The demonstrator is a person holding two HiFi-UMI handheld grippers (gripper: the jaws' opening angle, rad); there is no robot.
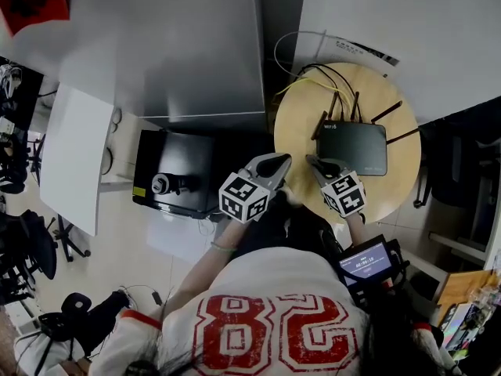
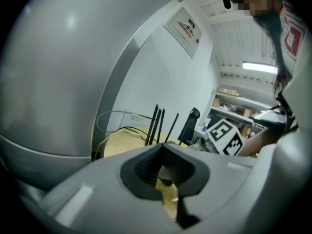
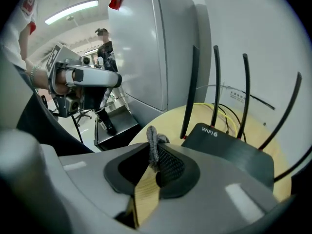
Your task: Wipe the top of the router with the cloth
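Router [image 1: 352, 147]: black, antennas up, on the round wooden table [image 1: 301, 124].
Cloth [image 3: 154, 143]: grey, pinched tight in the right gripper [image 1: 317, 163], just short of the router's near edge.
Left gripper [image 1: 278, 161]: jaws together, nothing between them, at the table's edge.

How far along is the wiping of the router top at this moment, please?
Done: the right gripper is shut on the cloth. In hand: it hovers at the table edge, short of the router. Remaining: the whole wipe; the cloth is not yet on the router's top.
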